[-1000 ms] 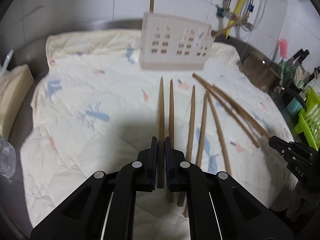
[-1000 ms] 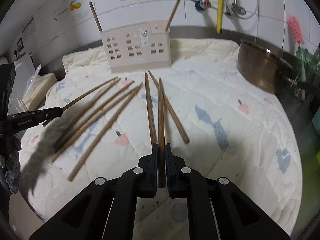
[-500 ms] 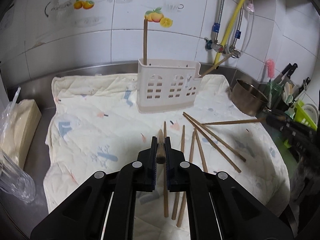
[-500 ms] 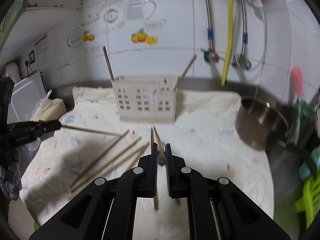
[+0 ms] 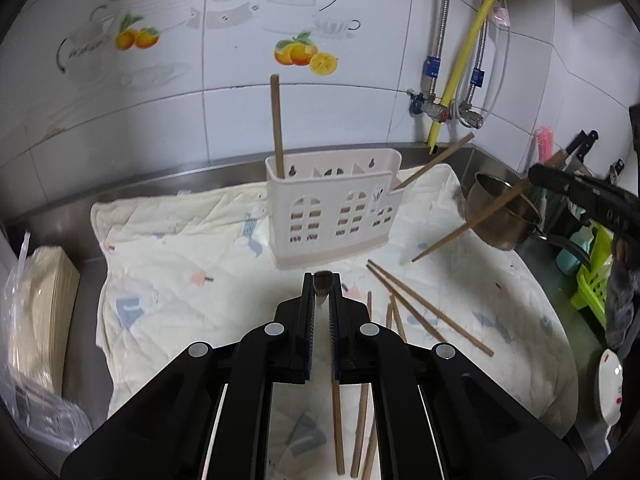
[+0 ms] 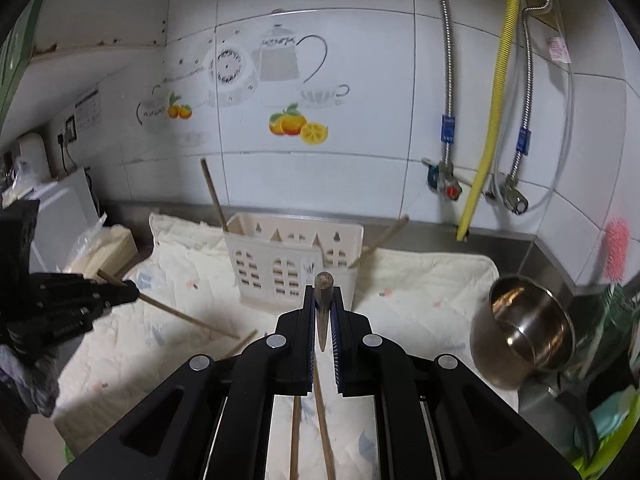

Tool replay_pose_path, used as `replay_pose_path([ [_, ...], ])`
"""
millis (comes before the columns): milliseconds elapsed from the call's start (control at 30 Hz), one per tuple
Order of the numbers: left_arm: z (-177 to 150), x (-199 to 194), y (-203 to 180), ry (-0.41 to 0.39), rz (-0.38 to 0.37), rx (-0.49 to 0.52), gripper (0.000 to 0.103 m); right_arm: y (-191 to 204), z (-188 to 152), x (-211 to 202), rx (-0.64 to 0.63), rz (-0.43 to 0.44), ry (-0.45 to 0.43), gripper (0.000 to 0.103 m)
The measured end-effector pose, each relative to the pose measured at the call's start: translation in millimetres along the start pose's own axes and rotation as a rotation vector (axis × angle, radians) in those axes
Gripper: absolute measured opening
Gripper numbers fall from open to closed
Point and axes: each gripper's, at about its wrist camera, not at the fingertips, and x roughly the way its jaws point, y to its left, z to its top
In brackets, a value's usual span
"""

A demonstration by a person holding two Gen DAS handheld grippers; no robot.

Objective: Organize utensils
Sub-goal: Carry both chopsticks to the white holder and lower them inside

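Since a second ago both tools have lifted off the pale quilted cloth (image 5: 168, 312), the left tool (image 5: 321, 285) and the right tool (image 6: 323, 290) each pinching one brown wooden chopstick (image 5: 321, 282), ready for the cream plastic holder (image 5: 334, 216).

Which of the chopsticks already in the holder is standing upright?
The brown wooden chopstick at the left end of the beige plastic utensil holder stands almost vertical; the chopstick at the right end leans steeply outward.

Left gripper (image 5: 321, 280): clamped on a chopstick (image 5: 322, 282), seen end-on.
Holder (image 5: 334, 216): cream, one chopstick upright inside.
Cloth (image 5: 176, 264): loose chopsticks (image 5: 424, 316) at right.
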Motion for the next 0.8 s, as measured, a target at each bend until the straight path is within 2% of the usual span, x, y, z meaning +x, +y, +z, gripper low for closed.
replay_pose_path([
  [267, 48.4, -8.8, -12.6, -0.05, -0.02, 0.046, 0.006, -14.7, 45.0, 7.3, 0.022, 0.034, 0.01, 0.007],
  [467, 94.5, -37.2, -22.1, -0.15, -0.019, 0.089, 0.006, -23.4, 69.0, 10.3, 0.029, 0.035, -0.002, 0.007],
  [633, 126.9, -55.8, -26.4, -0.229, 0.006, 0.104, 0.006, -27.1, 85.1, 12.6, 0.03, 0.042, -0.01, 0.007],
  [800, 150.0, -56.5, -29.0, -0.268, 0.059, 0.128, 0.006, -28.9, 103.5, 14.7, 0.03, 0.039, -0.03, 0.007],
])
